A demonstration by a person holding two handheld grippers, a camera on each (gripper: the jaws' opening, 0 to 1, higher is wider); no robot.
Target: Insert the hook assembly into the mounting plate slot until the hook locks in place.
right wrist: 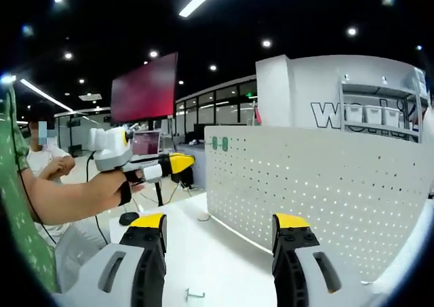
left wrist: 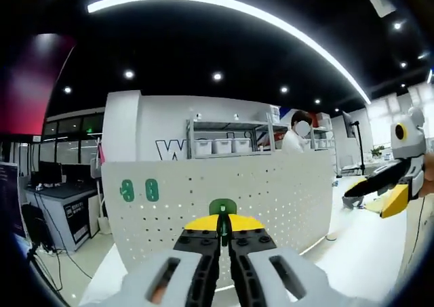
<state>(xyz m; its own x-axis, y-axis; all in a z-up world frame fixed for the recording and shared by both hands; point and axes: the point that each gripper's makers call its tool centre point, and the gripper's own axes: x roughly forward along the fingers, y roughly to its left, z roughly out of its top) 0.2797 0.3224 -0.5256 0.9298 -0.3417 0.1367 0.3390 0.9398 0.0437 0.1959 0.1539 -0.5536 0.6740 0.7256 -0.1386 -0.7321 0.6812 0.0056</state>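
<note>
My left gripper pinches the green hook; right gripper gapes wide. I'd square up to the pegboard slowly.

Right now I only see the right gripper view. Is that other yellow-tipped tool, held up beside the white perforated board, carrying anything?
Observer: Yes. In the left gripper view, the left gripper is shut on a small green plastic hook.
Visitor: Is it pointed at the board?
Observer: Yes, straight at the white perforated board, low and near its middle. Whether the hook touches it, I cannot tell.
</note>
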